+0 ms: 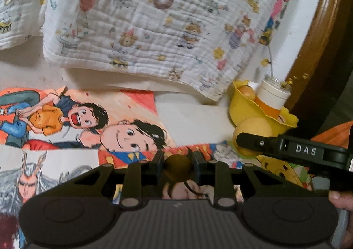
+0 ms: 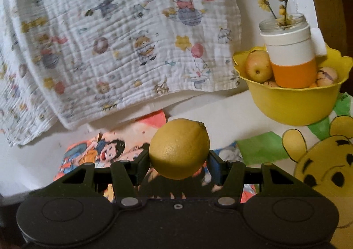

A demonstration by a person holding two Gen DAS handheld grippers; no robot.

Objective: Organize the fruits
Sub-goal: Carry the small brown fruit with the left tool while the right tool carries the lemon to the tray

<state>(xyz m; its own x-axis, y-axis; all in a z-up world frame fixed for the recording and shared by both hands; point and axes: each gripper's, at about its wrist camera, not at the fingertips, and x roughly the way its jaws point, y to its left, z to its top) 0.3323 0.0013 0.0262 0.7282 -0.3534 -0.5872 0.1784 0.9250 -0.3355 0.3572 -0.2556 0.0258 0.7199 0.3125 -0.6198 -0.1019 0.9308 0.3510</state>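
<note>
Right tool [image 2: 179, 161] around lemon [image 2: 179, 148] (pinched)

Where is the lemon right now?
The lemon is clamped in the right gripper, centre of the right wrist view, left of and below the yellow bowl.

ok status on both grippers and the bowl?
Right gripper shut on lemon, short of yellow bowl. Left gripper shut on small brown fruit. Bowl crowded: orange-white jar standing among fruit.
</note>
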